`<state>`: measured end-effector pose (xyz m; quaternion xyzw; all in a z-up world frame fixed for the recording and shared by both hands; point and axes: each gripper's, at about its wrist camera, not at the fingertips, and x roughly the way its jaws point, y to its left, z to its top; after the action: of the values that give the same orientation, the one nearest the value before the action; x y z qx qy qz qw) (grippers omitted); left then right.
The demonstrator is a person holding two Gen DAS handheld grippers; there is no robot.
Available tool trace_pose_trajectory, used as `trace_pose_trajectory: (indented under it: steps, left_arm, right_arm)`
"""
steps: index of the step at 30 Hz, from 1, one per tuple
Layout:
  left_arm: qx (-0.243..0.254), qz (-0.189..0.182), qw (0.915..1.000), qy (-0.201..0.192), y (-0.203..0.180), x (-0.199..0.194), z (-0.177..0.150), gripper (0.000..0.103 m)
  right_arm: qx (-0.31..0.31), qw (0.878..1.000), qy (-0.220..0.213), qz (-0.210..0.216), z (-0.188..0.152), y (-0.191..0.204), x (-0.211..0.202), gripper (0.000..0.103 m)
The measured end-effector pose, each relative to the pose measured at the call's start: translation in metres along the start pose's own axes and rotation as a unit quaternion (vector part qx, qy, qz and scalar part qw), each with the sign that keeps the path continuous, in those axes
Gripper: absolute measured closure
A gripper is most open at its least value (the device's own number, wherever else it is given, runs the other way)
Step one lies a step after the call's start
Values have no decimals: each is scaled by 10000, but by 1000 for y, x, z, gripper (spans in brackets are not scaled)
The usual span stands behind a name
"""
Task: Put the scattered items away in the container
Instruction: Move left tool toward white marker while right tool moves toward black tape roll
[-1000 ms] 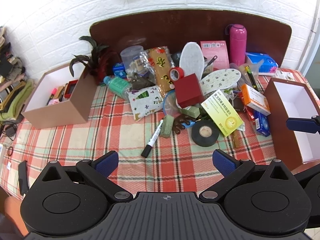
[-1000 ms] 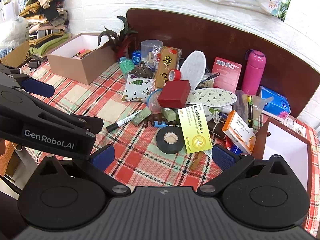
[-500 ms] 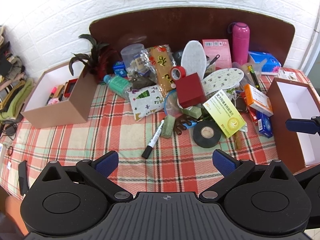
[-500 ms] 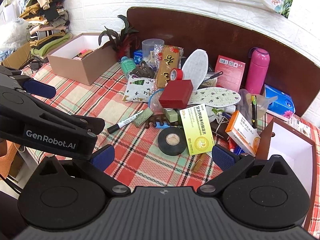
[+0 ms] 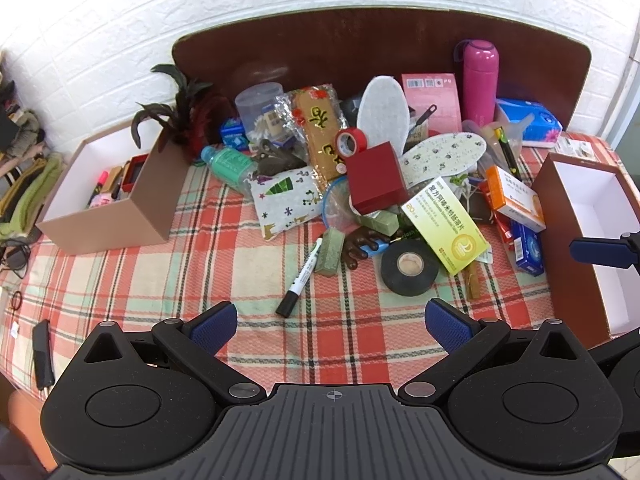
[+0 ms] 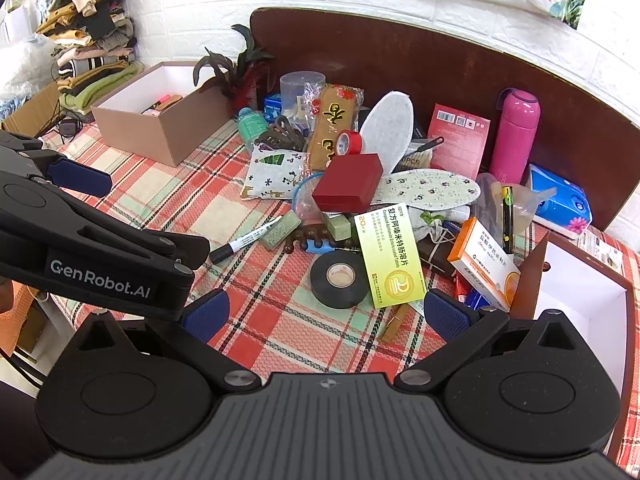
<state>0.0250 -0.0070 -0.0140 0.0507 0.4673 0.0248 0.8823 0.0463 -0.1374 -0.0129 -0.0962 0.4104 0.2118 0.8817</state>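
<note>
A pile of items lies on the plaid tablecloth: a black marker (image 5: 301, 277) (image 6: 244, 240), a black tape roll (image 5: 409, 266) (image 6: 339, 278), a yellow-green medicine box (image 5: 444, 231) (image 6: 388, 255), a dark red box (image 5: 376, 177) (image 6: 349, 182) and an orange medicine box (image 5: 516, 199) (image 6: 482, 265). A tan box (image 5: 104, 192) (image 6: 160, 120) holding a few items stands at the left. A brown box with a white inside (image 5: 592, 236) (image 6: 576, 304) stands at the right. My left gripper (image 5: 331, 322) is open and empty, short of the marker. My right gripper (image 6: 326, 314) is open and empty, short of the tape roll.
A pink bottle (image 5: 478, 76) (image 6: 514, 136), two insoles (image 5: 444, 152), a blue tissue pack (image 5: 528, 118), a green bottle (image 5: 228, 162) and a potted plant (image 5: 180, 108) sit toward the back. A brown headboard (image 5: 360, 44) closes off the rear. Folded clothes (image 6: 92, 40) are stacked at the left.
Both grippers have drifted slightly, so the pile sits a little differently in each view. Both stay open and empty. No item has moved.
</note>
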Motion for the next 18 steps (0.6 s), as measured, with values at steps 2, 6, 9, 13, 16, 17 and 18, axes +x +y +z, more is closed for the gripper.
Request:
trace_pose_trajectory:
  steps: [2,6,9,13,16,17,18]
  left_arm:
    - [-5,-6,10000,28,2,4,4,0]
    - [3,-1,10000,64,1,6,6,0]
    - [4,-11,9999,112,2,10,11,0]
    - [8,-34,9998,182,2,17,15,0]
    - [33,-47,9997,257,0,24,17,0]
    - [46,-45,9996,284,-1,26,18,0]
    - [66,-37,9995,313,-2,29,18,0]
  right_arm:
    - [2,10000,9,10,1,-1,1,0]
    - [9,10000,36,44,2,-4,5,0]
    - [16,10000,65,64,4,-7,8,0]
    - [35,9999,118,89,6,-11,13,0]
    - [50,9998,179,123,5,-13,19,0]
    - [51,9997,206,146,5,-14,21,0]
    - [48,9996,234,172,5,-15,23,0]
